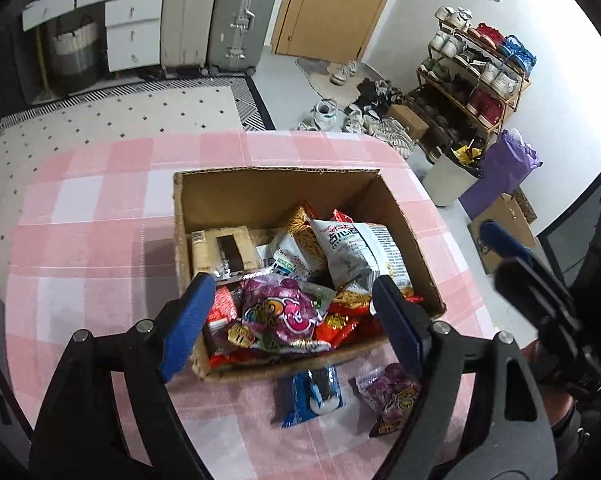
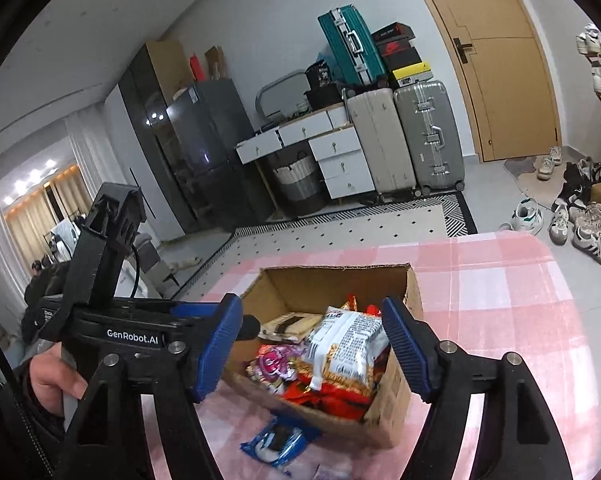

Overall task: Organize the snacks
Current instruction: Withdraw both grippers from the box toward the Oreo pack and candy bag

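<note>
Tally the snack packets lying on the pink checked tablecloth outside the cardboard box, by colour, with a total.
Blue packet with a dark biscuit picture: 1
Purple crinkly candy bag: 1
Total outside the brown cardboard box: 2, both on the pink checked tablecloth in front of the box.

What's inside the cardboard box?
The cardboard box holds snack bags: a purple packet, a white bag, red wrappers. Whatever lies underneath them is covered.
</note>
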Demonstrator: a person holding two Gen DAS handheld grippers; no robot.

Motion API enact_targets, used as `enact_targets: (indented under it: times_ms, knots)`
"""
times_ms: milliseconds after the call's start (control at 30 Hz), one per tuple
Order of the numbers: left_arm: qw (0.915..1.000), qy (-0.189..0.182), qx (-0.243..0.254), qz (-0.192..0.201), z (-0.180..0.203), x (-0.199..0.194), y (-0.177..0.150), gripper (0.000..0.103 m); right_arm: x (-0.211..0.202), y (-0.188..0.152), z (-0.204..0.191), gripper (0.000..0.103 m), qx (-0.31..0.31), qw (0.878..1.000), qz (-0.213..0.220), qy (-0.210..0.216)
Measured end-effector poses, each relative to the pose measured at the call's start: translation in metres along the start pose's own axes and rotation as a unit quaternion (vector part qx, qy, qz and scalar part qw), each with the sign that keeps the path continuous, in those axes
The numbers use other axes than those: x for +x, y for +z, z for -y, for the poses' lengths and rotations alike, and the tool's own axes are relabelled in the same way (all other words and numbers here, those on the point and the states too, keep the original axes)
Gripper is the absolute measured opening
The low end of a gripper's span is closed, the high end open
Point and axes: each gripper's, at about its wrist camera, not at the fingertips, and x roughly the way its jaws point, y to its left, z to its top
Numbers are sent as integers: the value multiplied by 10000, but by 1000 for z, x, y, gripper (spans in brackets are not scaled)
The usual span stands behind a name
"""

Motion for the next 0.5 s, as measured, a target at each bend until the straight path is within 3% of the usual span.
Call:
enact_targets:
  times_ms: [267,500]
  knots:
    - [9986,270,98,437,20,-53,-30,80,-54,-9,-15,87,95,9994,325,-123]
    - [9959,546,280,658,43,-93,-61,80,-93,-25,-27,89,235,9987,414,-181]
